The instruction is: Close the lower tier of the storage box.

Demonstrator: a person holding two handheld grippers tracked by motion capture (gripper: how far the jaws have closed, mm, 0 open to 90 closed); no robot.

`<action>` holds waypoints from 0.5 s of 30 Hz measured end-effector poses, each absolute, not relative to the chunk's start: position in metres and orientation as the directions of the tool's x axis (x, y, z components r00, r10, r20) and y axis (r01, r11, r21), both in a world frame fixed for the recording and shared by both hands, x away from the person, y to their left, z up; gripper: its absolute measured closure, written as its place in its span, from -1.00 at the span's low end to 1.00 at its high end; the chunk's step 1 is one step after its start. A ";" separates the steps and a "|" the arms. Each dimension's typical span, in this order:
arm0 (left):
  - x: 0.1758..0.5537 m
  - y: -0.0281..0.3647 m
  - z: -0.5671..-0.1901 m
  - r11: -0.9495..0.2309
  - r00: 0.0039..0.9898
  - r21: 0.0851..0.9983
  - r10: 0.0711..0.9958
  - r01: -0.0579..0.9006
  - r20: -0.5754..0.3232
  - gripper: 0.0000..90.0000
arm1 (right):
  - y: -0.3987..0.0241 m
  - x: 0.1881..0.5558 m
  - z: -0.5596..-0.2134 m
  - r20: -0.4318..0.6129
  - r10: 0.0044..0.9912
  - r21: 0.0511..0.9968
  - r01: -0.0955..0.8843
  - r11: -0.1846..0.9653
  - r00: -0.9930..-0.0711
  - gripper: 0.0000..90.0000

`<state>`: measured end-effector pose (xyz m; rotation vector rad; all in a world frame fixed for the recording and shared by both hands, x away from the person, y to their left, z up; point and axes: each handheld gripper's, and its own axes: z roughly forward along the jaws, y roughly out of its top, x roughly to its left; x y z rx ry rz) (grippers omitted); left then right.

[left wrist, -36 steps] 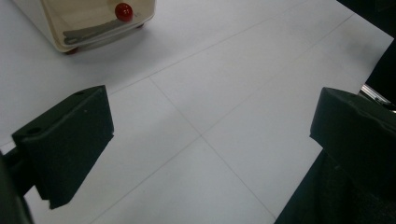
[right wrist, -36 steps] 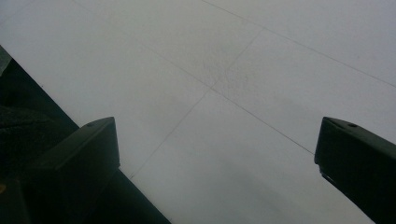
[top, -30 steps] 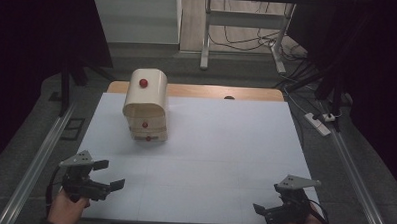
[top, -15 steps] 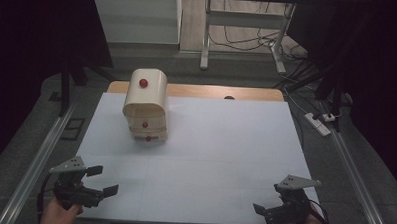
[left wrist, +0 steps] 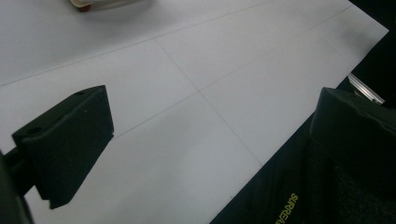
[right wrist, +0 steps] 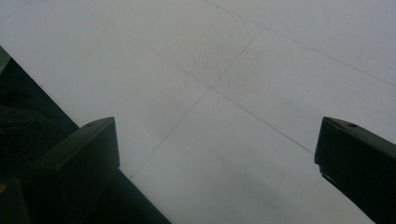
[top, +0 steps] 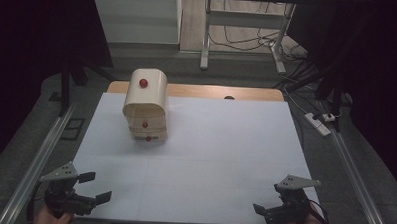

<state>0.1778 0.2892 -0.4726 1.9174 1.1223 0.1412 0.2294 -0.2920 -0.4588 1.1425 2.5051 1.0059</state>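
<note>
Table: white sheet cover, wooden far edge; nothing lies between grippers and chest.
Drawer chest: small, pale wood, domed top, red knobs; far left of the sheet, well apart from both grippers. Likely light, rigid, easily tipped; grip by a knob.
Left gripper: near-left corner, jaws spread wide, empty.
Right gripper: near-right corner, likewise wide apart, empty.

— What sits on the white sheet?
— A cream wooden drawer chest with a rounded top, upright, at about eleven o'clock.
— Its drawers?
— Red knobs face the near edge; the lowest drawer juts out slightly.
</note>
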 end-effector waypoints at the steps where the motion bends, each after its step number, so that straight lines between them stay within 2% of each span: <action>1: 0.176 0.290 -0.473 -0.200 0.582 0.734 0.752 0.649 -0.310 -1.00 | -0.292 0.229 -0.459 0.086 0.730 0.661 0.587 0.467 -0.678 -1.00; 15: 0.164 0.302 -0.476 -0.187 0.555 0.728 0.774 0.660 -0.305 -1.00 | -0.292 0.229 -0.459 0.085 0.731 0.661 0.587 0.467 -0.677 -1.00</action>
